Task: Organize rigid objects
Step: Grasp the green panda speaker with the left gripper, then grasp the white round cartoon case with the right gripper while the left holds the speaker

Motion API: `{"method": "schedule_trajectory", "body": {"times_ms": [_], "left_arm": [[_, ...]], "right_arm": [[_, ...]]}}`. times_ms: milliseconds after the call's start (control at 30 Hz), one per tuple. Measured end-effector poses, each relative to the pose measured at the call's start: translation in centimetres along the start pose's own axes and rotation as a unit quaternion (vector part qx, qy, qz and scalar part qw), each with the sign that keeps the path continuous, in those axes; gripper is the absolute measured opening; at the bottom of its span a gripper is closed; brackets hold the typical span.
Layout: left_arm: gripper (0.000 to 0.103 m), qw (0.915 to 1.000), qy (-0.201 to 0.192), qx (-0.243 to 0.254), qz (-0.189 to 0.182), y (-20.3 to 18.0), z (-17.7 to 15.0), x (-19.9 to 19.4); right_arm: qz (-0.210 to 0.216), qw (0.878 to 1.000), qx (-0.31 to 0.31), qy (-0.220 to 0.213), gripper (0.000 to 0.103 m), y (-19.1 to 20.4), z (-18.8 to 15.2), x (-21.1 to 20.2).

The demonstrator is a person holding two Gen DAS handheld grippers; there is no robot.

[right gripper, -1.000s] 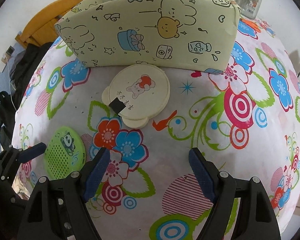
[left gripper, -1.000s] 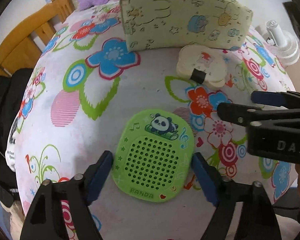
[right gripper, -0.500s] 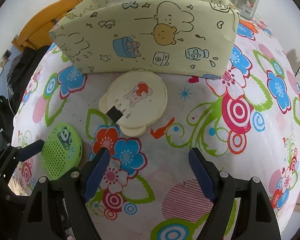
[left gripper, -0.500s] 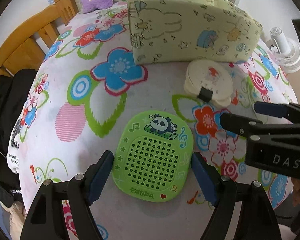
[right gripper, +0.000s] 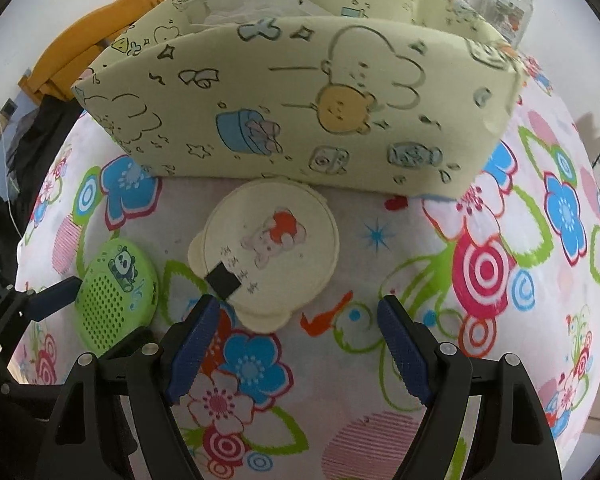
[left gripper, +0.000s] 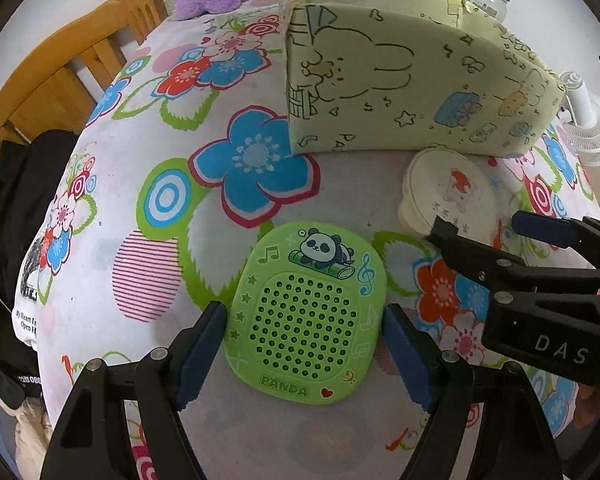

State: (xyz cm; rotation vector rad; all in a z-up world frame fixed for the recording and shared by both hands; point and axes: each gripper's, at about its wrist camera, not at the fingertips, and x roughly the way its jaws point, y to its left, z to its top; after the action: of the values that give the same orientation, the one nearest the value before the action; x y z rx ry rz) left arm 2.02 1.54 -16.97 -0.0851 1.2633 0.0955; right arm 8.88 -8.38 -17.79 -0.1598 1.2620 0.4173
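Left wrist view: left gripper (left gripper: 304, 354) is held released, pads either side of the flat green panda-print speaker (left gripper: 306, 312) w/ slim gaps, on the flower-print surface (left gripper: 148, 280).

Right wrist view: right gripper (right gripper: 294, 346) is held released, nothing grasped; round cream bear-eared plastic case (right gripper: 270, 250) is seen just beyond the pads, touching the pale-yellow cartoon-print fabric box (right gripper: 300, 108).

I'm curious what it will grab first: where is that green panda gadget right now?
The green panda gadget lies flat on the flowered cloth, between the left gripper's open fingers in its view, left of the cream round case.
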Motion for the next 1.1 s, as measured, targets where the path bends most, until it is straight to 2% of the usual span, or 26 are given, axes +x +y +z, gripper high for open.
{"method": "schedule_trajectory", "body": {"times_ms": [233,433,600,667,733,800,900,1100], "left_arm": [[0.081,1.0000,0.007,0.004,-0.004,0.3,1.0,0.7],[0.081,0.9999,0.010,0.003,-0.005,0.4,1.2,0.8],[0.092,0.9999,0.015,-0.001,0.006,0.2,1.8,1.3],[0.098,0.9998,0.014,0.000,0.015,0.1,2.1,1.5],[0.099,0.9998,0.015,0.000,0.016,0.2,2.3,1.6],[0.096,0.9999,0.014,-0.001,0.010,0.2,2.3,1.6],[0.081,0.9999,0.011,0.007,0.000,-0.2,2.2,1.2],[0.080,0.9996,0.022,0.019,-0.003,-0.7,2.5,1.3]], "right_arm": [[0.006,0.999,-0.035,-0.001,0.084,1.1,1.4,0.8],[0.018,0.995,-0.095,0.000,0.092,0.8,2.8,1.5],[0.027,0.991,-0.128,-0.010,0.091,1.1,3.6,2.0],[0.032,0.990,-0.137,-0.017,0.087,1.4,3.7,2.0],[0.039,0.989,-0.143,-0.019,0.085,1.5,3.7,2.0],[0.044,0.988,-0.148,-0.020,0.084,1.5,3.5,1.6],[0.036,0.984,-0.171,-0.021,0.079,1.5,3.1,1.4],[0.021,0.988,-0.149,-0.026,0.078,1.6,2.3,1.2]]}}
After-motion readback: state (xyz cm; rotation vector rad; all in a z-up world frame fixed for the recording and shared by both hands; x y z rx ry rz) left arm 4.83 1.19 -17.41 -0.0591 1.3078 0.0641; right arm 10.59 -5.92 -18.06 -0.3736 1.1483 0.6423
